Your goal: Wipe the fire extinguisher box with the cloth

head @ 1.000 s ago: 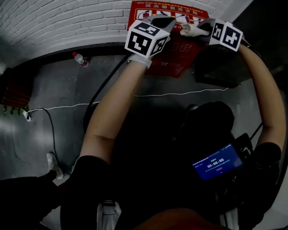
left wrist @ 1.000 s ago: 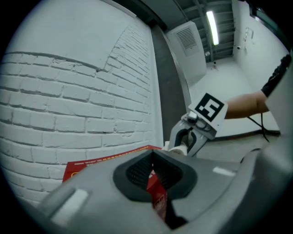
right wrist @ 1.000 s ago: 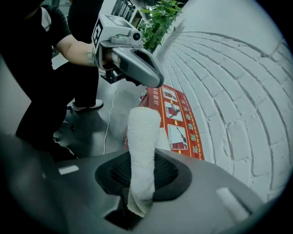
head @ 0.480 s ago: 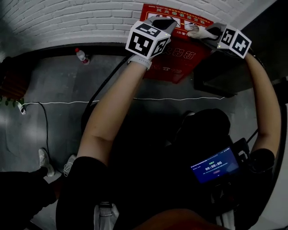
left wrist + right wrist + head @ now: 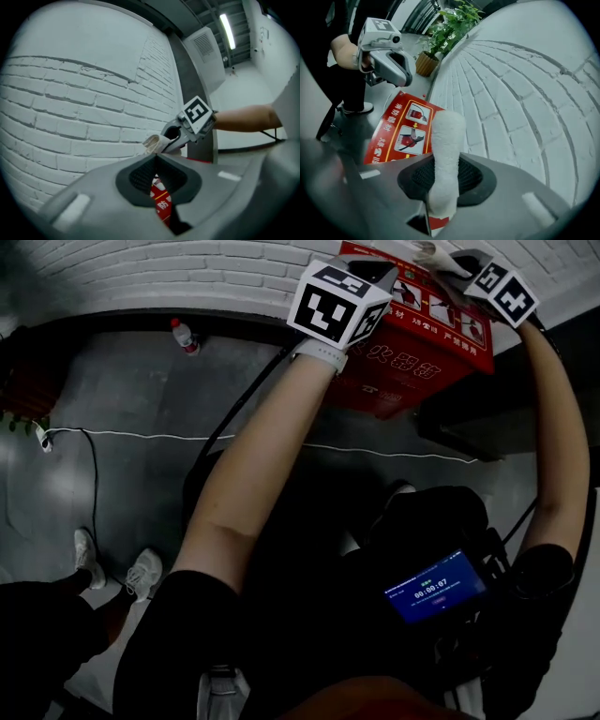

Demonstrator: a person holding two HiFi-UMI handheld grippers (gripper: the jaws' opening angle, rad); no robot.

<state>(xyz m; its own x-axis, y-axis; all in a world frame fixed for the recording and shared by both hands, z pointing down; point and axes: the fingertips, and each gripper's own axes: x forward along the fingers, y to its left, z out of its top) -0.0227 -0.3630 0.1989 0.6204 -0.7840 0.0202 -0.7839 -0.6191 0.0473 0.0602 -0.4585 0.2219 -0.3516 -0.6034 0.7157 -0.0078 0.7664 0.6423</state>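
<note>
Brick wall (image 5: 187,277) behind. Red fire extinguisher box (image 5: 412,343) sits at its foot, long axis along the wall, just below my right claw (image 5: 443,173). Left claw (image 5: 156,158) closed, empty, slightly farther off. Right claw clamped on rolled cloth (image 5: 447,136).

1. Box (image 5: 401,131): red, with white lettering and small pictures.
2. Cloth (image 5: 446,140): plain white.
3. Wall (image 5: 84,103): white brick pattern.
4. Left gripper (image 5: 156,157): grey; its cube carries black-and-white squares.
5. Plant (image 5: 450,23): green, in a tan pot (image 5: 424,63).
6. Floor (image 5: 141,409): grey.
</note>
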